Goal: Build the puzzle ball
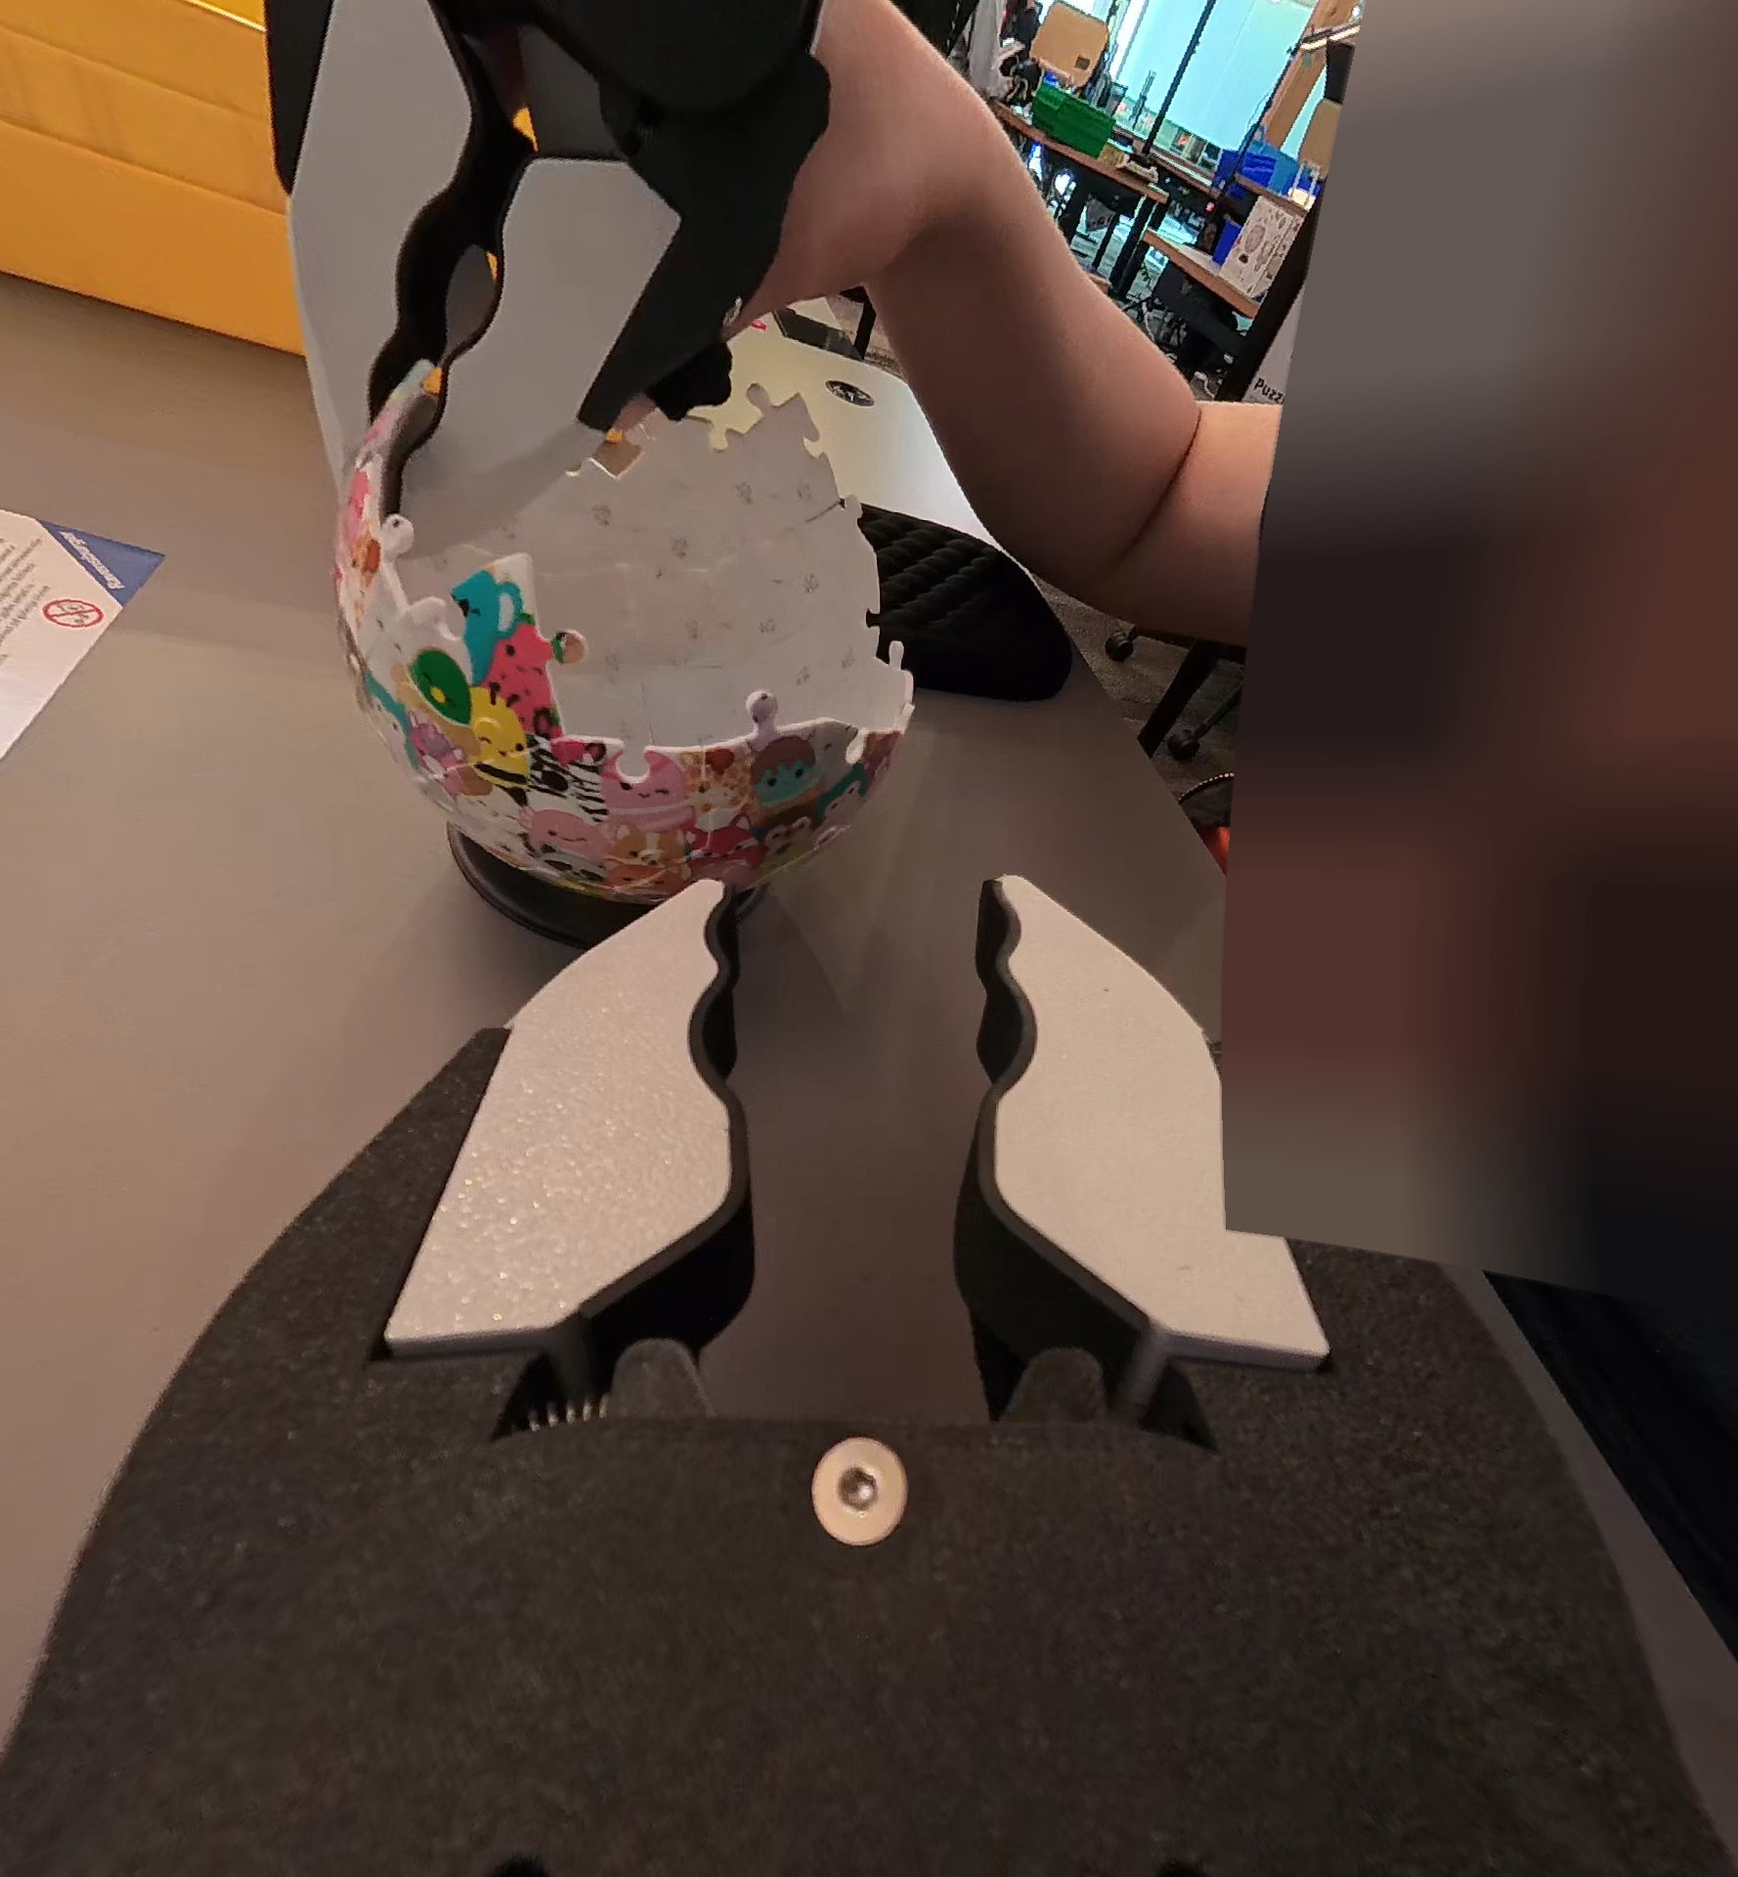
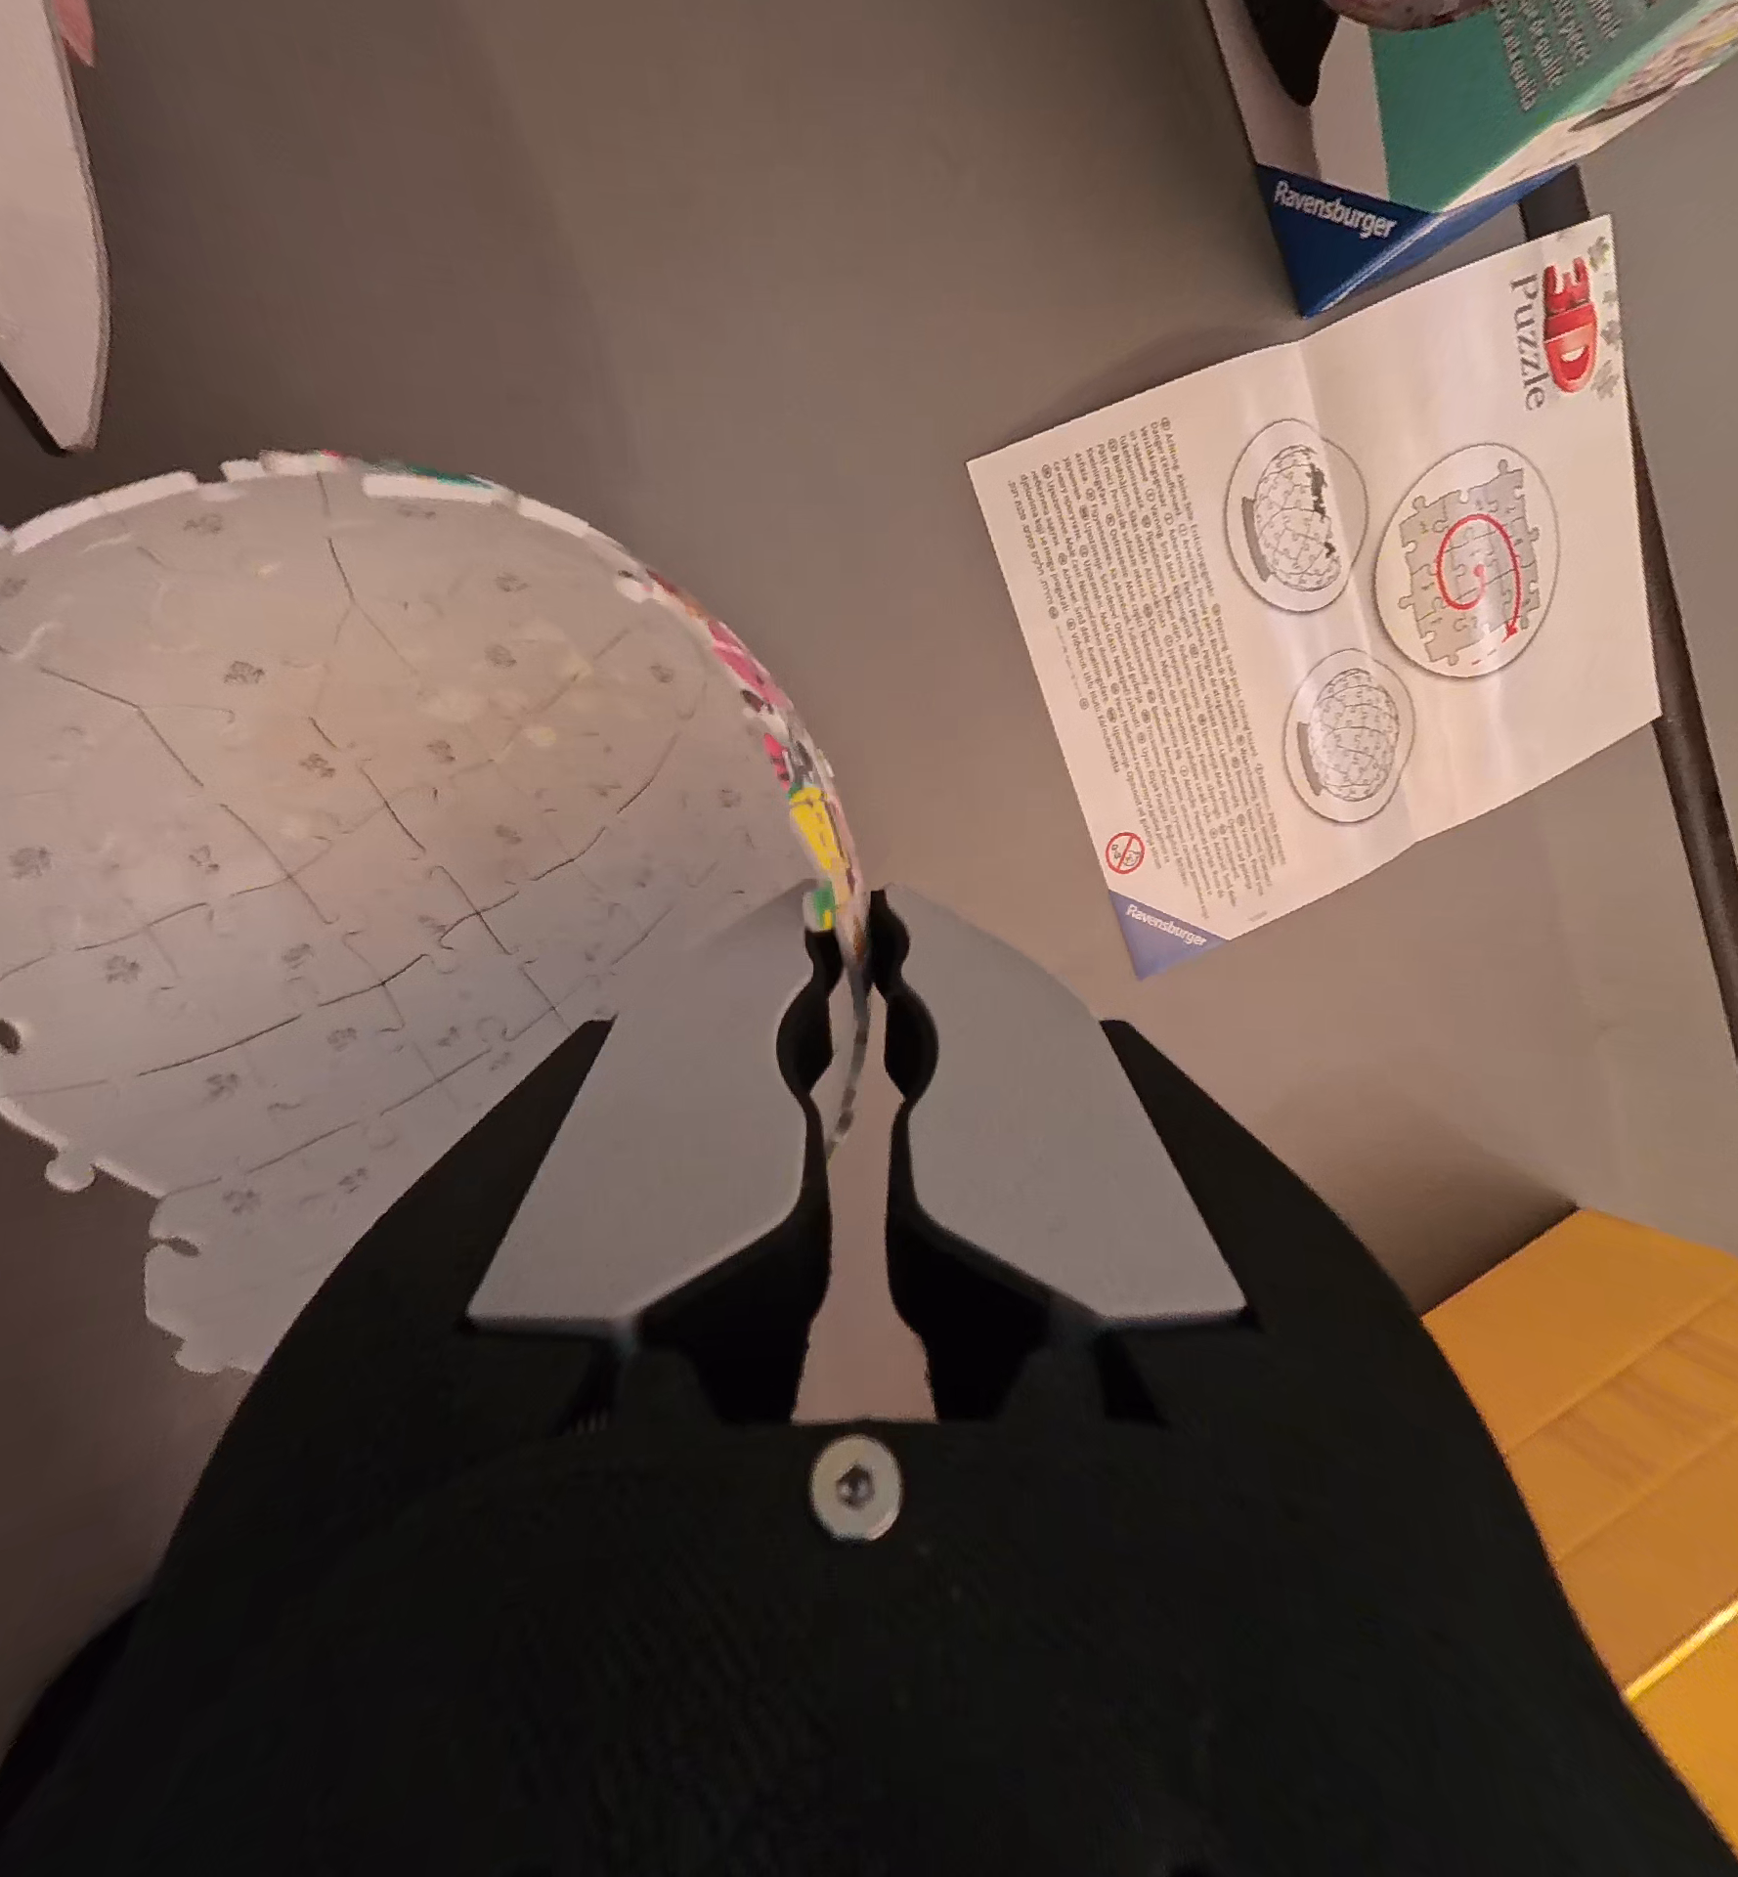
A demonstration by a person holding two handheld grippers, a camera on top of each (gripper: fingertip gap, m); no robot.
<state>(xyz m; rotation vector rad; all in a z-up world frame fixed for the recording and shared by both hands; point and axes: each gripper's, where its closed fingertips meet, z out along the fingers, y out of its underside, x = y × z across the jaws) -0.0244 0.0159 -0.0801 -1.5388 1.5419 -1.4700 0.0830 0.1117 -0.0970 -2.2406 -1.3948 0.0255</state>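
Your half-built puzzle ball (image 1: 642, 711) sits on its black stand (image 1: 530, 894) on the tabletop (image 1: 185, 965). Your right gripper (image 2: 850, 914) has its fingers pinching the shell's upper rim; pull sideways and the interlocked pieces could pop apart. Your left gripper (image 1: 850, 894), fingers spread and empty, steadies nothing.

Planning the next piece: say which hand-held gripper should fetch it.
Left. The left hand-held gripper is open and empty beside the colourful half-built puzzle ball; the right hand-held gripper is clamped on its rim.
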